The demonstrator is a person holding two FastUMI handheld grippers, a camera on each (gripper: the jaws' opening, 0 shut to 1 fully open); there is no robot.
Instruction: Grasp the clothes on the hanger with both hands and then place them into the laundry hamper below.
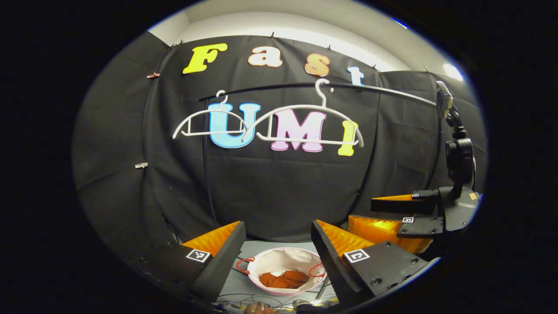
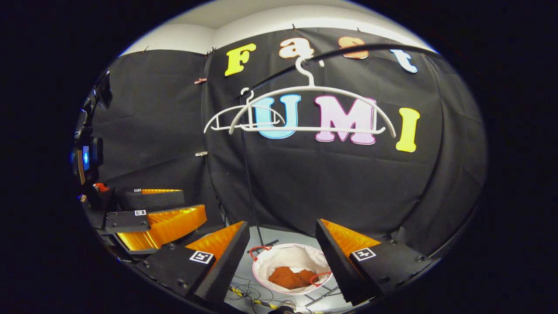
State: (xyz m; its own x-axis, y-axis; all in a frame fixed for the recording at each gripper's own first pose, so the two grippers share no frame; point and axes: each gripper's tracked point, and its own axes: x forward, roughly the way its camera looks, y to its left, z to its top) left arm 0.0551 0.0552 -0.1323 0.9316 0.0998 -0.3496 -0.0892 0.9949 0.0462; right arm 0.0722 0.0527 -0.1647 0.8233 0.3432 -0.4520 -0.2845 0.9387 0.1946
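Two bare white hangers (image 1: 305, 126) (image 2: 305, 117) hang from a dark rail (image 1: 370, 88) in front of the wall. Below them stands a white laundry hamper (image 1: 279, 261) (image 2: 287, 257) with red handles, and an orange-brown garment (image 1: 283, 279) (image 2: 290, 277) lies crumpled inside it. My left gripper (image 1: 277, 242) is open above the hamper with nothing between its fingers. My right gripper (image 2: 281, 242) is open too, also empty, above the same hamper. In the left gripper view the right gripper (image 1: 405, 213) shows at the right side; in the right gripper view the left gripper (image 2: 148, 213) shows at the left.
Cables (image 2: 257, 296) trail over the grey floor around the hamper. A black pole (image 2: 246, 174) runs down the wall behind it. Small clips (image 1: 141, 165) pin the cloth at the left. A fingertip (image 1: 257, 308) shows at the bottom edge.
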